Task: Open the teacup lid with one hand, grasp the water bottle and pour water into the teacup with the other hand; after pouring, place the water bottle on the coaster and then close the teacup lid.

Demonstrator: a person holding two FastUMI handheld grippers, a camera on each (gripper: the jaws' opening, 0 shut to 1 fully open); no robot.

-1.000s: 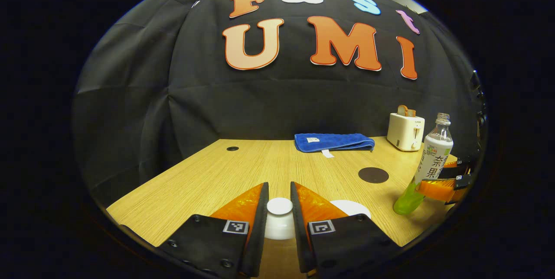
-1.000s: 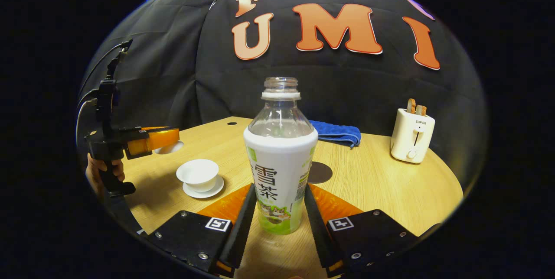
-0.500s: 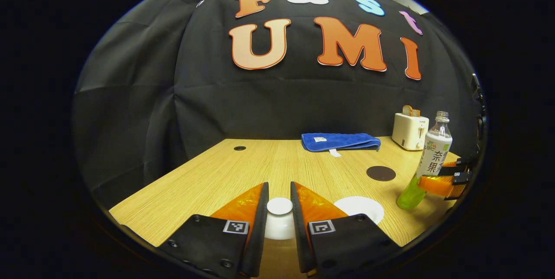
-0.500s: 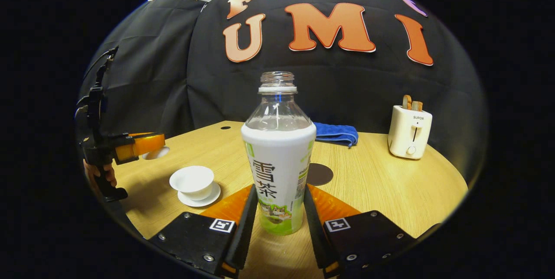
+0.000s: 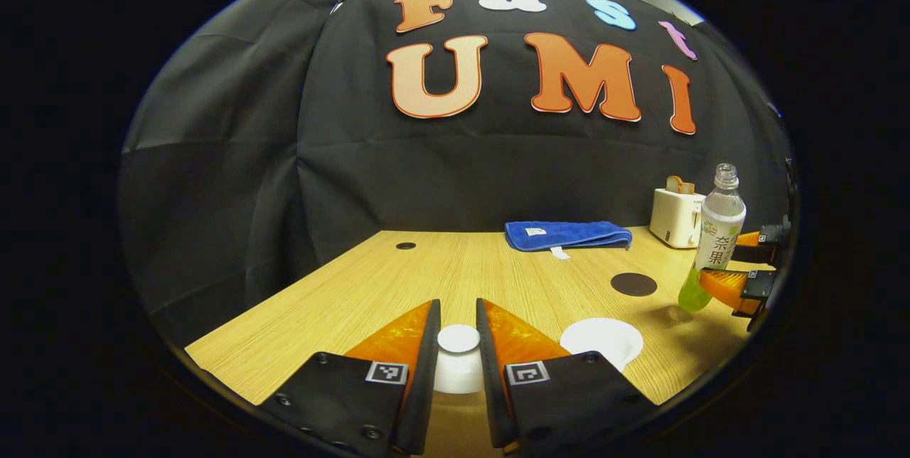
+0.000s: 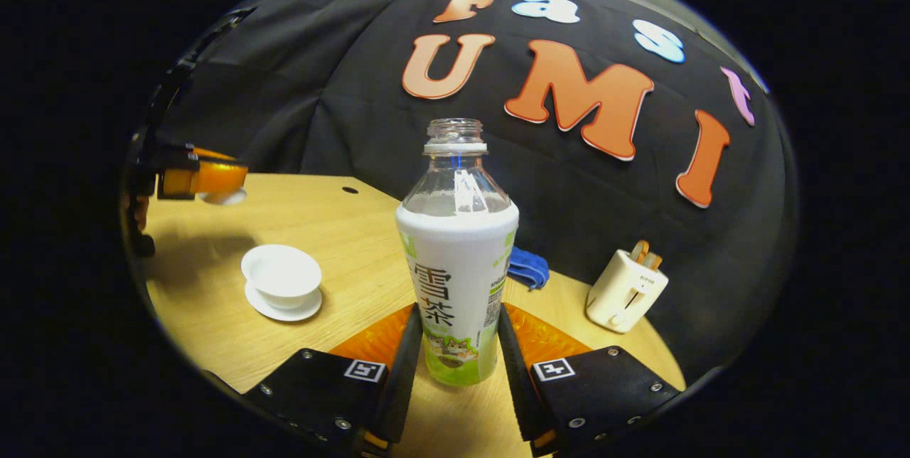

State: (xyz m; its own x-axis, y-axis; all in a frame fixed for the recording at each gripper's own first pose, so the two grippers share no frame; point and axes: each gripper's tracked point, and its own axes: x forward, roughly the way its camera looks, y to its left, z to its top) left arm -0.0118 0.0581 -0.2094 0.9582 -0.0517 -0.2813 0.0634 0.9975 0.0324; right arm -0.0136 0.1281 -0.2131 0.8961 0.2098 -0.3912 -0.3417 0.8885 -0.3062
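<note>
Left gripper view: left gripper (image 5: pixel 458 344) clamped on white teacup lid (image 5: pixel 458 338), above wooden table (image 5: pixel 370 294); open teacup (image 5: pixel 601 339) lower right; dark coaster (image 5: pixel 633 284) beyond. Right gripper view: right gripper (image 6: pixel 455 351) pinching uncapped water bottle (image 6: pixel 457 259), tilted relative to table; teacup on saucer (image 6: pixel 282 305) at left; toaster (image 6: pixel 627 291), blue towel (image 6: pixel 527 267) behind.

White teacup (image 6: pixel 281 274) on a white saucer (image 6: pixel 282 307) — pale wood-grain counter (image 5: pixel 426 280). The water bottle (image 6: pixel 457 259) is clear above, white-and-green wrapped below. Blue towel (image 5: pixel 567 235), cream toaster (image 6: pixel 625 291), dark brown coaster (image 5: pixel 633 284) — orange-and-black fingers (image 6: pixel 394 358).
</note>
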